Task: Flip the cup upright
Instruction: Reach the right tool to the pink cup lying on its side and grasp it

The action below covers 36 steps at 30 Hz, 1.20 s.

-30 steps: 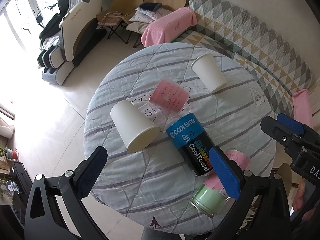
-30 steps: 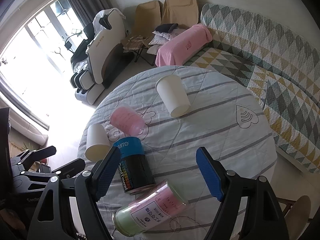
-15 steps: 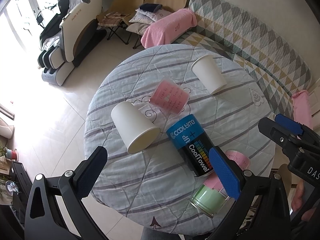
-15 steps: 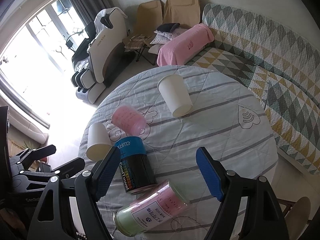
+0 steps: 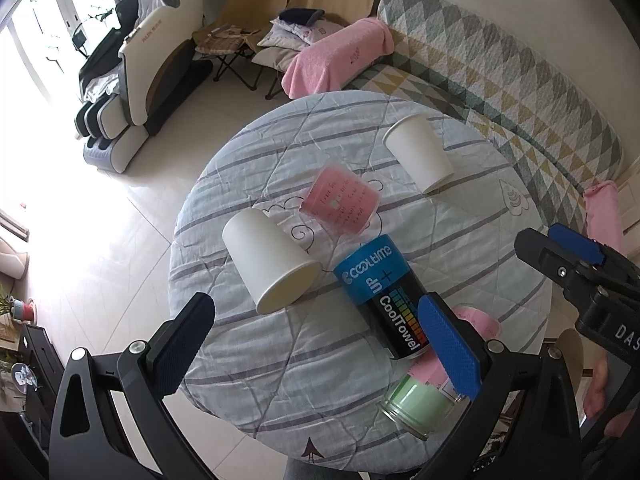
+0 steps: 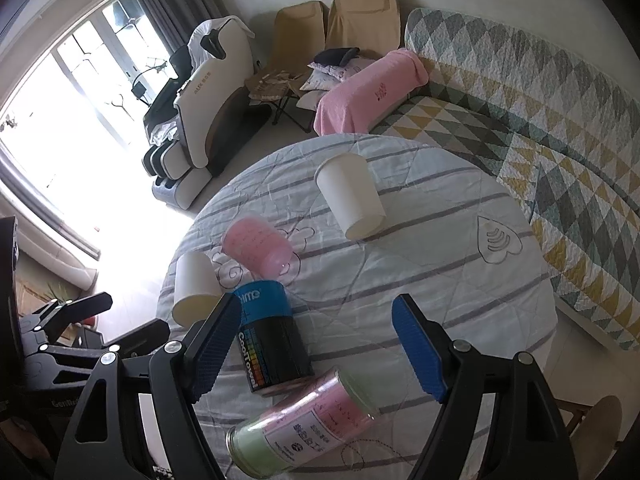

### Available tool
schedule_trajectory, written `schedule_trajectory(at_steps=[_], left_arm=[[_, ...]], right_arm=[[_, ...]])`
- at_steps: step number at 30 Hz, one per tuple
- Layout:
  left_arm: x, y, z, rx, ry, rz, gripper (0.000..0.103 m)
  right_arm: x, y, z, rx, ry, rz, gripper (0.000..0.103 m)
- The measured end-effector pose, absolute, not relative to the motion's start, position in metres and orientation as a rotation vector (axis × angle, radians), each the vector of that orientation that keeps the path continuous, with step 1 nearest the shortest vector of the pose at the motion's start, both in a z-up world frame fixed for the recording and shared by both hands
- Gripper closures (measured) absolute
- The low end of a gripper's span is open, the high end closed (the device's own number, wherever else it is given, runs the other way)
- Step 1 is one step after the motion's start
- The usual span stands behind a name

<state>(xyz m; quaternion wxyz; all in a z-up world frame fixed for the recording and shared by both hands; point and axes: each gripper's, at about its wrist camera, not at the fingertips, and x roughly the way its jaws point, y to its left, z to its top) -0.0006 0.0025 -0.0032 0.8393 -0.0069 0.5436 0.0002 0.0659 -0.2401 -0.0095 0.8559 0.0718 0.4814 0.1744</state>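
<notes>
Two white paper cups stand upside down on the round quilted table (image 5: 280,380): one near the left edge (image 5: 268,264) (image 6: 194,290), one at the far side (image 5: 418,154) (image 6: 350,196). A pink translucent cup (image 5: 342,204) (image 6: 258,248) stands inverted between them. A blue-and-black CoolTowel can (image 5: 384,300) (image 6: 272,344) and a pink-and-green jar (image 5: 428,392) (image 6: 296,424) lie on their sides near the front. My left gripper (image 5: 320,348) hovers open above the table's front, empty. My right gripper (image 6: 316,348) is open and empty above the can and jar.
A quilted sofa (image 6: 560,160) curves along the table's right side with a pink towel (image 6: 368,92) on it. A massage chair (image 5: 156,72) and two folding chairs (image 5: 288,12) stand beyond the table. Tiled floor lies to the left.
Both grippers have drifted slightly; the view shifts a little. Nothing on the table has moved.
</notes>
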Motion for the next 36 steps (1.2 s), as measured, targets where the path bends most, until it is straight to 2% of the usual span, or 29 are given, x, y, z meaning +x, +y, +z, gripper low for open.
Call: schedule_trajectory(at_steps=[15,36], left_arm=[[0.026,0.028,-0.005,-0.080,1.169,0.036,0.000],[0.023,0.072,-0.042,-0.189,1.264,0.147,0.000]], right_arm=[[0.129,-0.182,-0.017,-0.026,1.037,0.553,0.024],[0.192,-0.077,-0.111,-0.355,1.251,0.768,0.031]])
